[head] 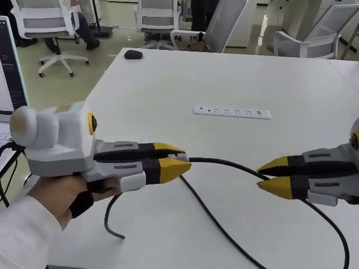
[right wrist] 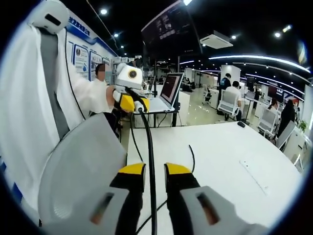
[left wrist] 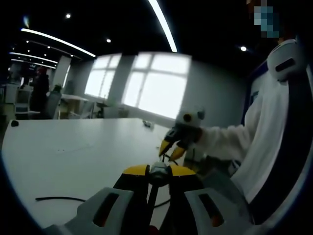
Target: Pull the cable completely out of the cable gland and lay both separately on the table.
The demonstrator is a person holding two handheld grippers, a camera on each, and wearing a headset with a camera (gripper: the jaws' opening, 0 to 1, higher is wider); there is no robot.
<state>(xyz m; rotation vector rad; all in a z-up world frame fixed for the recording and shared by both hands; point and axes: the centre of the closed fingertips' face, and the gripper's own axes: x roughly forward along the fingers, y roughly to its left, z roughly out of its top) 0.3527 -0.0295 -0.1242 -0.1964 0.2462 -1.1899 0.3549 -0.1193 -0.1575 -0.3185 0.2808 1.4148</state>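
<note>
We clamp the gland [head: 182, 158] in our left claw [head: 187, 158] above the surface [head: 235, 73]. The cable [head: 224, 162] runs from it into our right claw [head: 259, 176], barely open; we cannot tell whether it grips.

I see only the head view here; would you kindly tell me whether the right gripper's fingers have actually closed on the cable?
Observer: Apparently not. In the right gripper view the cable runs between the fingers of the right gripper, with a gap beside it.
Operator: Thank you. And what exactly sits at the left gripper's tips?
Observer: The left gripper view shows a grey cable gland pinched between the yellow fingers of the left gripper.
</note>
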